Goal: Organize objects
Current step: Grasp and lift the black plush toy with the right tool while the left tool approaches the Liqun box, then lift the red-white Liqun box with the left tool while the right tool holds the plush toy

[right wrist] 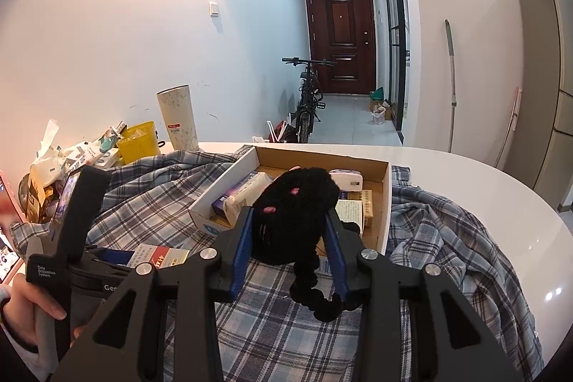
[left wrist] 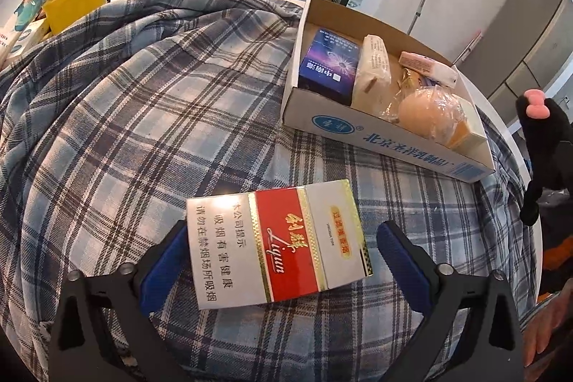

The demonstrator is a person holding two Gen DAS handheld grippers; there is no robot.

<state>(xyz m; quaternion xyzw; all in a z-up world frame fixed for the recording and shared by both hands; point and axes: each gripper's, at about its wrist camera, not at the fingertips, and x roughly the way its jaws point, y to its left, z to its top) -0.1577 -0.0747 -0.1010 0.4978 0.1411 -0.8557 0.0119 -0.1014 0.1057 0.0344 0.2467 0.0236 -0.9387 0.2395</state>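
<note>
The left gripper (left wrist: pixel 283 260) stands spread around a cigarette pack (left wrist: pixel 277 244) lying flat on the plaid cloth (left wrist: pixel 143 131), its long axis crosswise between the pads; the right gripper (right wrist: pixel 292 235) pinches a black plush toy (right wrist: pixel 293 203).

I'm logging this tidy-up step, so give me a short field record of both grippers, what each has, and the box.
left gripper: open, jaws either side of the red-and-white cigarette pack lying flat on the plaid cloth
right gripper: shut on the black fuzzy knitted toy
open cardboard box: on the cloth, already holding a blue pack and wrapped items
</note>
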